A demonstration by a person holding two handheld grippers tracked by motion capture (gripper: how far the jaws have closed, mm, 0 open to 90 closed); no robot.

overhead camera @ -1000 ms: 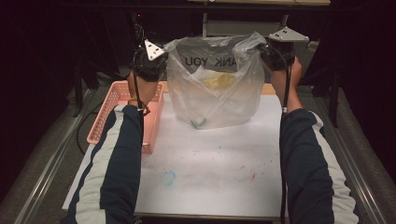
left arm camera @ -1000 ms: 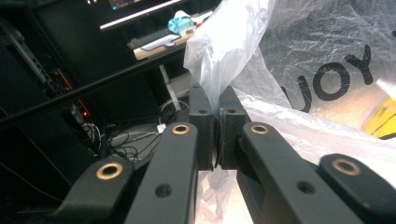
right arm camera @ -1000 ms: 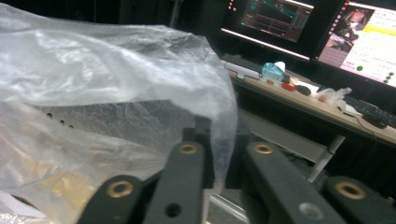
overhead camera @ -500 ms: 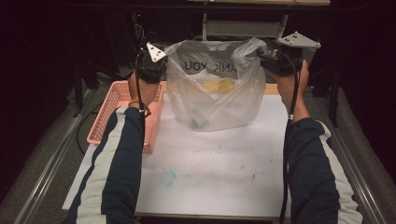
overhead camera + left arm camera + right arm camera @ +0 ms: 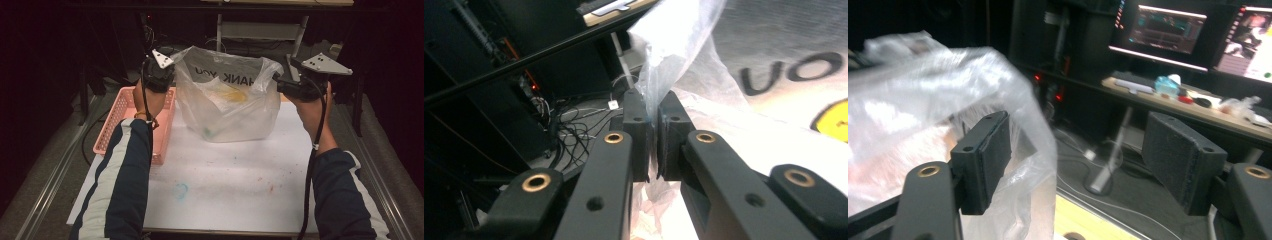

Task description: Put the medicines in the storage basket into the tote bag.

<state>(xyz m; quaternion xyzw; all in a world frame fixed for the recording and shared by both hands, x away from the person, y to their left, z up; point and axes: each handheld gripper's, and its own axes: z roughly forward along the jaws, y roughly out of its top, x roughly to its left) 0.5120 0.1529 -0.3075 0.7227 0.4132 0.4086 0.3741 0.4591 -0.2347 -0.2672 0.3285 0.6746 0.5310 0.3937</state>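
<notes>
From above, a clear plastic bag (image 5: 227, 102) printed with dark letters stands on the white table (image 5: 235, 185), just right of a pink basket (image 5: 131, 120), with something yellow (image 5: 231, 95) showing through its wall. The left gripper (image 5: 170, 70) sits at the bag's left top corner and the right gripper (image 5: 280, 82) just off its right top corner; since a second ago the right hand has slid outward from the bag. In the left gripper view, the left gripper (image 5: 653, 132) has its jaws pressed together on a fold of the bag (image 5: 674, 45), holding that corner up. In the right gripper view, the right gripper (image 5: 1083, 155) has just been opening; its jaws stand spread, and the bag (image 5: 943, 95) drapes past the left pad, no longer clamped. That side looks released, so the bag now hangs from the left grip alone.
</notes>
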